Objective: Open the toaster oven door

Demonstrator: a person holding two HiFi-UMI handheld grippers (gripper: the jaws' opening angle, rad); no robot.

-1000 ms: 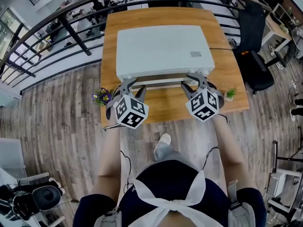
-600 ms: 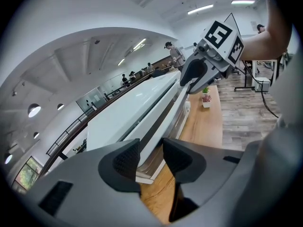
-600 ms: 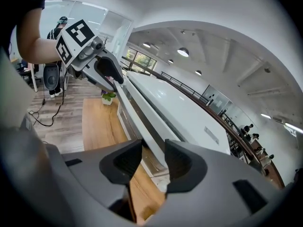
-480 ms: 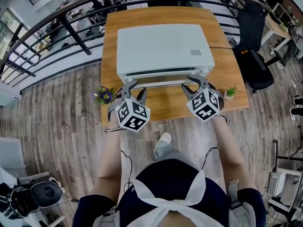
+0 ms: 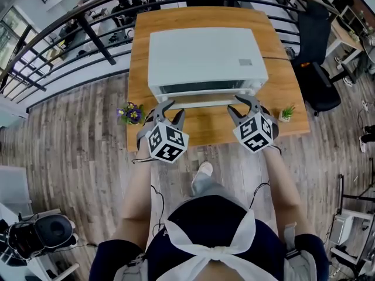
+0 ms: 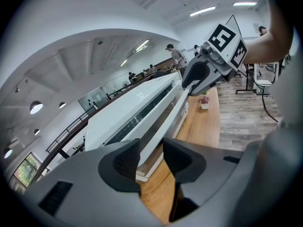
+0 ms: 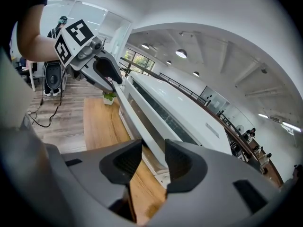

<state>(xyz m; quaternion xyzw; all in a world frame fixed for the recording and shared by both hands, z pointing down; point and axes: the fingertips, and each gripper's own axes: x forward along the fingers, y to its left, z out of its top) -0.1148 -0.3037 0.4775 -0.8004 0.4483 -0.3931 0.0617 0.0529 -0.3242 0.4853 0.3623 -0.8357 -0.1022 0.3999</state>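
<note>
The left claw (image 5: 173,108) and right claw (image 5: 241,104) each clamp one end of the handle (image 5: 202,103). The bar looks stiff and smooth, and the door (image 5: 202,95) should swing lightly.

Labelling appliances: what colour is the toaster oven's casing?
The toaster oven is white; the head view shows it best.

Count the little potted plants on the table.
2. Purple-flowered plant at the table's front-left corner; green plant at its front-right edge. The toaster oven could hide others behind it.
</note>
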